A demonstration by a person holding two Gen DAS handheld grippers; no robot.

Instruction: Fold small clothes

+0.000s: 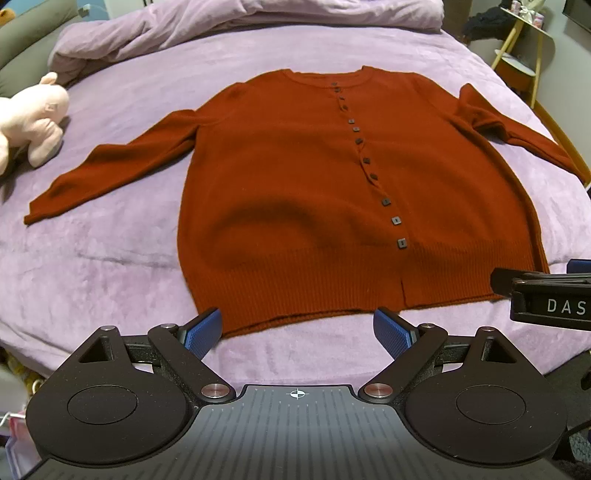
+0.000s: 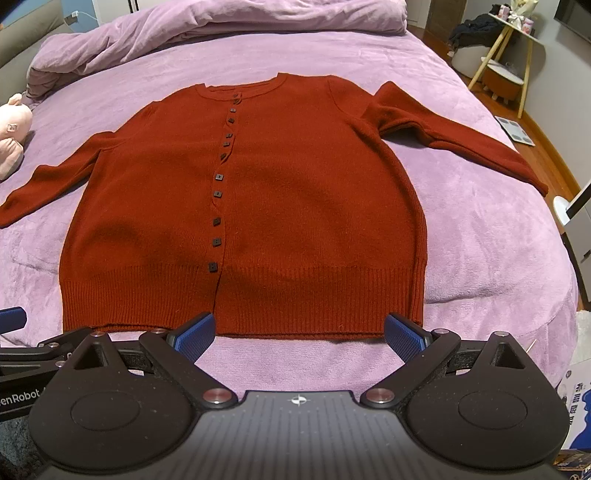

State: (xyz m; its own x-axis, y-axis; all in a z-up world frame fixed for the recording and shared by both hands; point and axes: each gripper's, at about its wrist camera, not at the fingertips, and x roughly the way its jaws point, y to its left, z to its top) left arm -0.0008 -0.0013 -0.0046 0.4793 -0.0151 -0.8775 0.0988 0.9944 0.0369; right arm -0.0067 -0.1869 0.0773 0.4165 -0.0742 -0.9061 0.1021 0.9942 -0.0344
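Observation:
A rust-red buttoned cardigan (image 1: 295, 192) lies flat, front up, on the purple bed, both sleeves spread out; it also shows in the right wrist view (image 2: 295, 206). My left gripper (image 1: 297, 332) is open and empty, just in front of the hem's left part. My right gripper (image 2: 299, 334) is open and empty, just in front of the hem's right part. The right gripper's body shows at the right edge of the left wrist view (image 1: 546, 299). The left gripper's body shows at the left edge of the right wrist view (image 2: 22, 354).
A pink plush toy (image 1: 33, 118) lies on the bed left of the left sleeve. A bunched purple duvet (image 1: 221, 26) is at the bed's far end. A wooden side table (image 2: 509, 55) stands off the bed at far right.

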